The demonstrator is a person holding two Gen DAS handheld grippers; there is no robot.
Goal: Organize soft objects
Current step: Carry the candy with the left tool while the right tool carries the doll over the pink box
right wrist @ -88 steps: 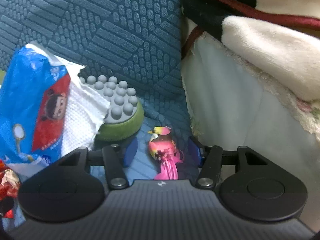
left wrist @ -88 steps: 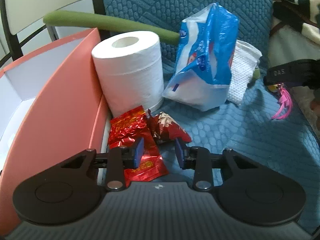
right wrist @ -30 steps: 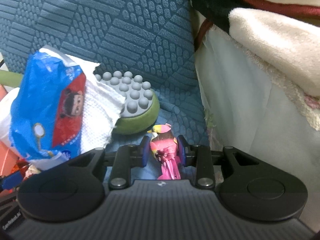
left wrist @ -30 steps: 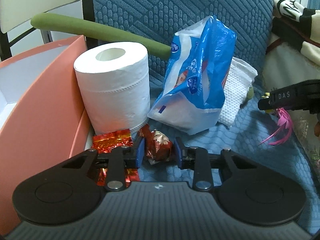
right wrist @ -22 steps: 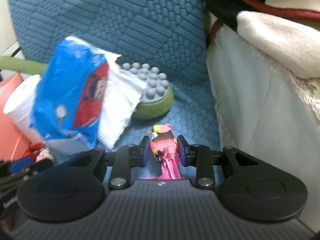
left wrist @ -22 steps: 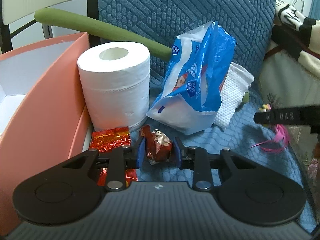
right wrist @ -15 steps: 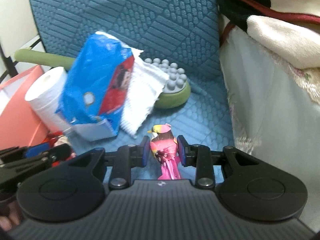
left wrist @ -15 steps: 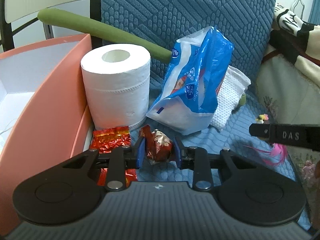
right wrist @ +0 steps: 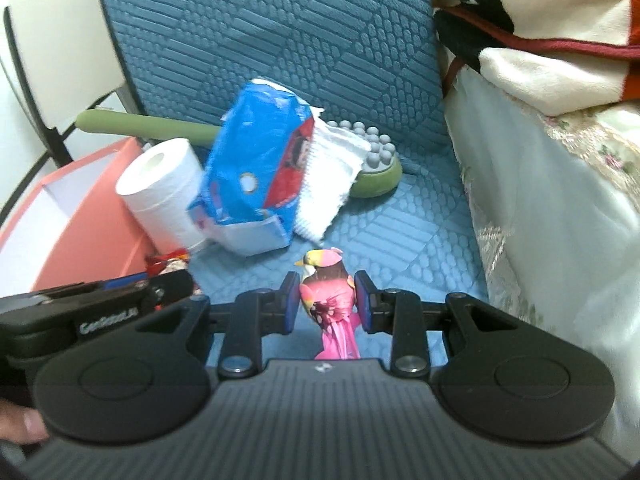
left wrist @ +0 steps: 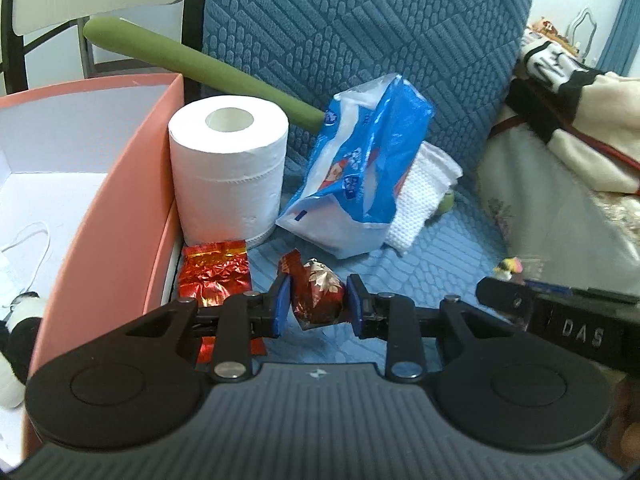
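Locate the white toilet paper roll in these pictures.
In the left wrist view, the white toilet paper roll stands upright left of centre, against the pink cardboard box, with the blue plastic tissue pack on its right.

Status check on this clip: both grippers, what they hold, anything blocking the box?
Left hand-held gripper shut on red candy. Right hand-held gripper shut on pink bird toy. Pink box open at left, nothing blocking.

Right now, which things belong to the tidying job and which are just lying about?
Job:
left gripper shut on red candy wrapper
right gripper shut on pink toy bird
pink box
toilet roll
blue tissue pack
red foil packet

Lying about:
green massage brush
blanket
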